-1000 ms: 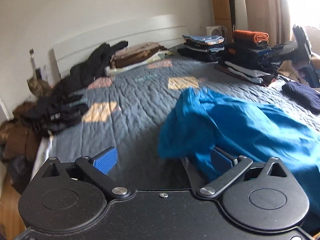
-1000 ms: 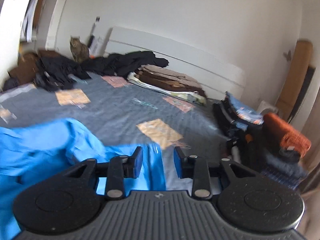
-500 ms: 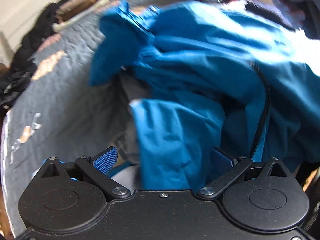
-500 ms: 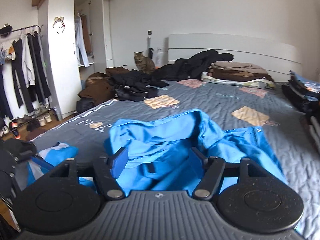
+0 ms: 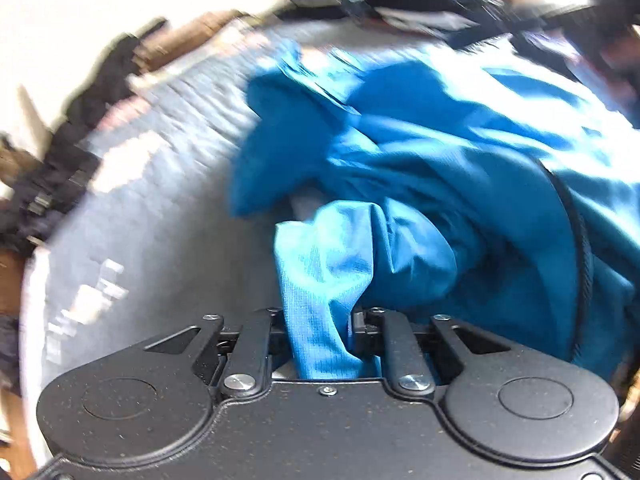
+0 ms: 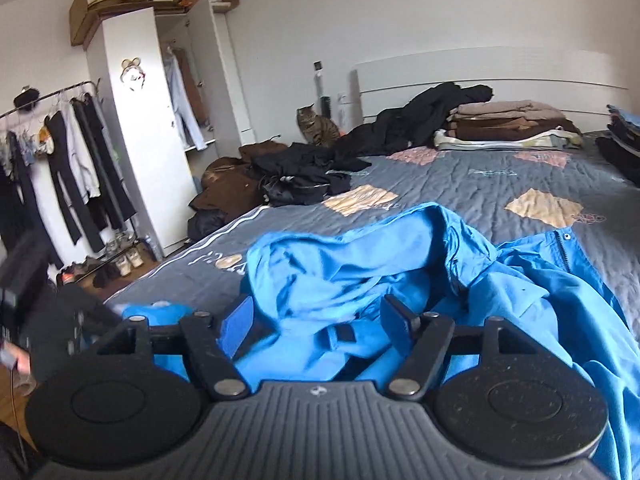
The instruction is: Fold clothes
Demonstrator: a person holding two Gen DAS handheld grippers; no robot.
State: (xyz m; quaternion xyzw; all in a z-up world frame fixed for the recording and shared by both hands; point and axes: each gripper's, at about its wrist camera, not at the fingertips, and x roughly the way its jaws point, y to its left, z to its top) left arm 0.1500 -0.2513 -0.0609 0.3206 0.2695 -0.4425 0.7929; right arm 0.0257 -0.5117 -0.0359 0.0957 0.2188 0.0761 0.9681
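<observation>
The left hand-held gripper (image 5: 318, 336) is closing on a fold of the blue jacket (image 5: 420, 184), whose bulk lies ahead and rightward beneath the open, empty right hand-held gripper (image 6: 316, 322).

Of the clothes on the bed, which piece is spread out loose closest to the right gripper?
The blue jacket: it lies crumpled and unfolded right before the right gripper, while the brown folded stack and the black heap sit far off by the headboard.
</observation>
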